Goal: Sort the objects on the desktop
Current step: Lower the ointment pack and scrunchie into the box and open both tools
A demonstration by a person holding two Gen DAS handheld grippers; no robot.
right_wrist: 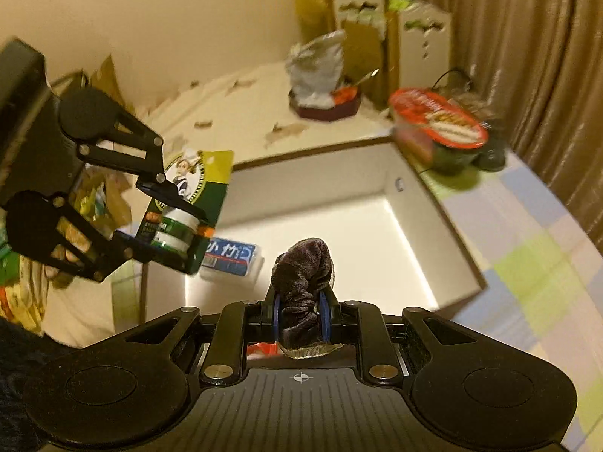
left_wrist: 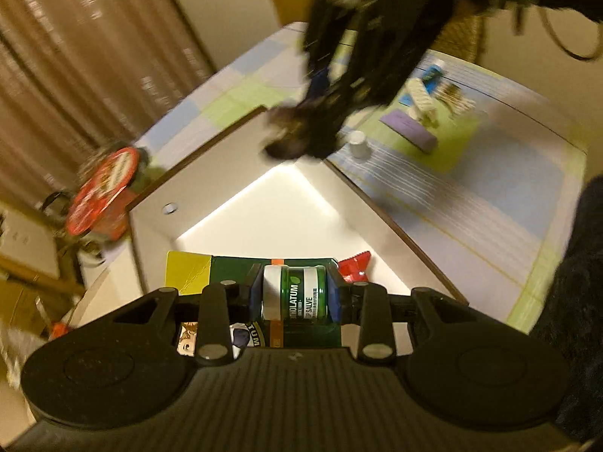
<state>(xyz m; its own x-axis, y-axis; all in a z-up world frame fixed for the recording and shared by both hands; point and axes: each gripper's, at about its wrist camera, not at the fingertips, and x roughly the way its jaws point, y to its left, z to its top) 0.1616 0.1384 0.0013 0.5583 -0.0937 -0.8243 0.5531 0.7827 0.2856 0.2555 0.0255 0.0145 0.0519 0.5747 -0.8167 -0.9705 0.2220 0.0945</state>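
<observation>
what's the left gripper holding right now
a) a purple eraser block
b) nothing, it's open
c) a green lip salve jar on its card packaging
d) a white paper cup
c: the left gripper has its fingers closed on the green lip salve jar, still attached to its card, above the white box; the right wrist view shows the same grasp from the side.

You worked under warm, dim light. Brown pleated curtain (left_wrist: 56, 75) hung left of the table; a plain cream wall (right_wrist: 169, 19) stood behind it. Checked tablecloth (left_wrist: 471, 203) in blue, green and white covered the tabletop. Most of the background was motion-blurred.
</observation>
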